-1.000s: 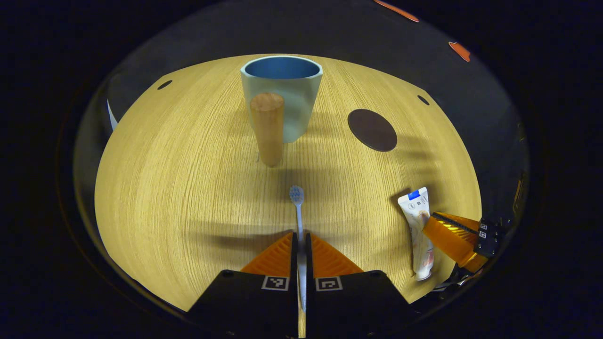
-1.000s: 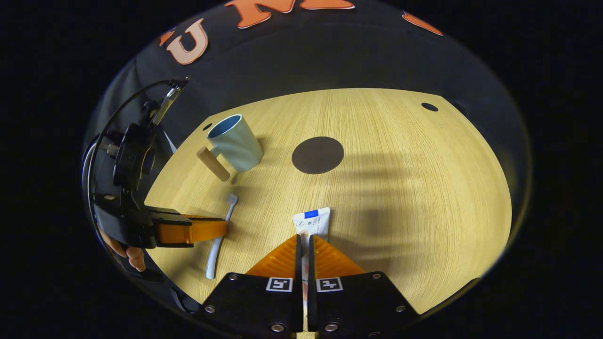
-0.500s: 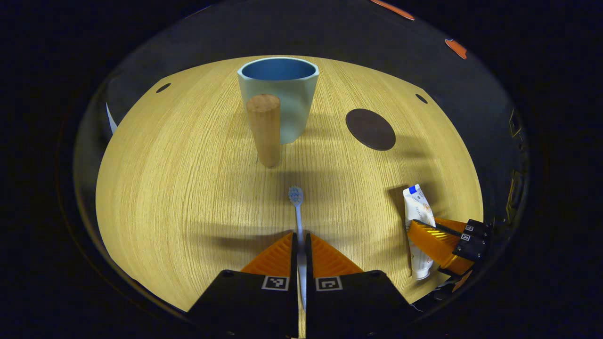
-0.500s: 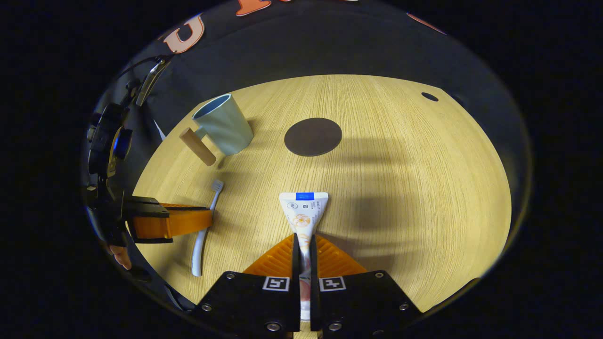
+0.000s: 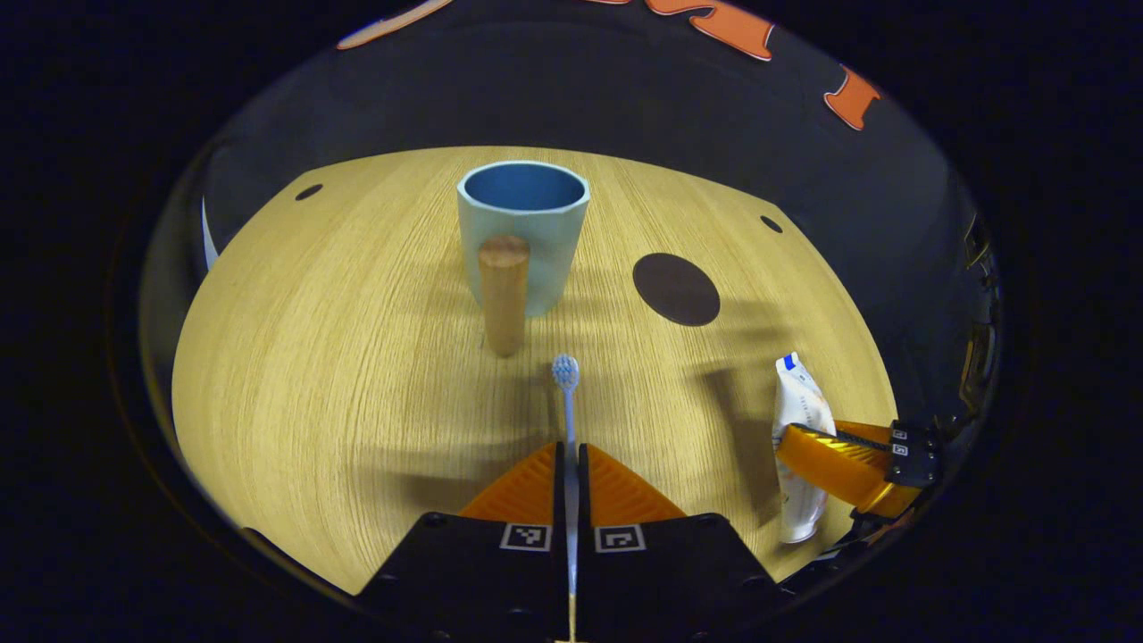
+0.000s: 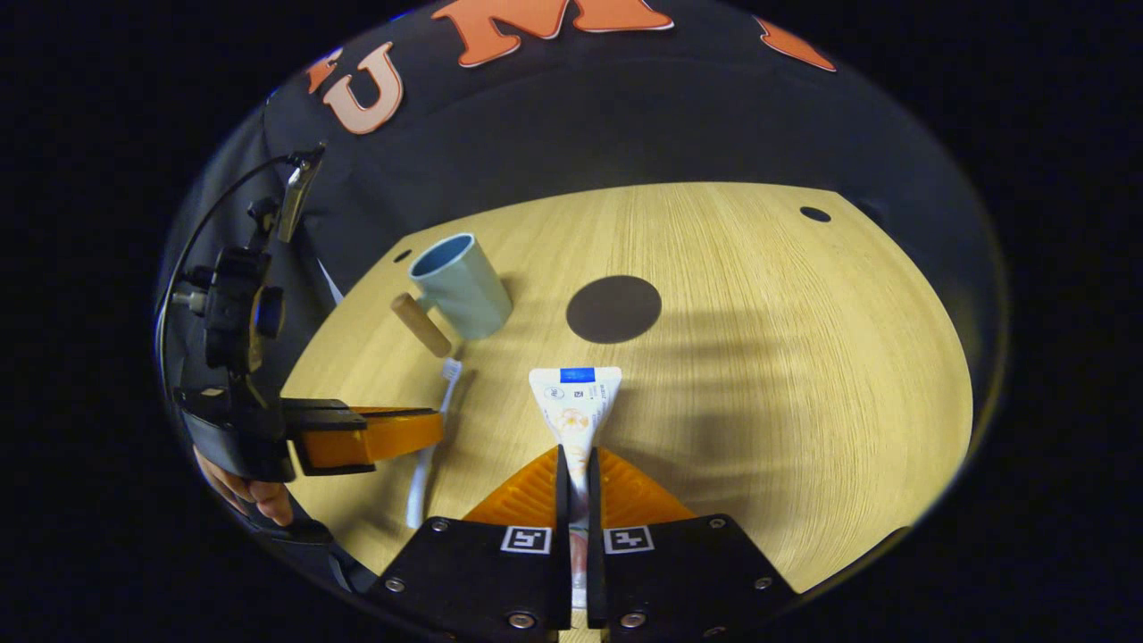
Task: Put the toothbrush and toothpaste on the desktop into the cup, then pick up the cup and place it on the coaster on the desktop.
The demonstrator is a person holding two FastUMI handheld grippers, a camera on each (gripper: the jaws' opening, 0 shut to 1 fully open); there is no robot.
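Left gripper (image 5: 571, 464) at bottom center of the left gripper view is pinching the toothbrush (image 5: 566, 393) by its handle, both fingers pressing on it, bristle head sticking up toward frame center. Right gripper (image 6: 578, 473) at bottom center of the right gripper view is pinching the toothpaste (image 6: 576, 406) tube, its flat crimped end pointing up the frame. Cup (image 5: 522, 234) is standing upright at upper center of the left gripper view, its wooden handle (image 5: 503, 293) facing the camera. Coaster (image 5: 676, 289) is lying flat on the desktop (image 5: 321, 357), right of the cup, apart from it. In the right gripper view the cup is sitting upper left, the coaster just right of it, and a hand (image 6: 250, 493) is gripping the left gripper at lower left.
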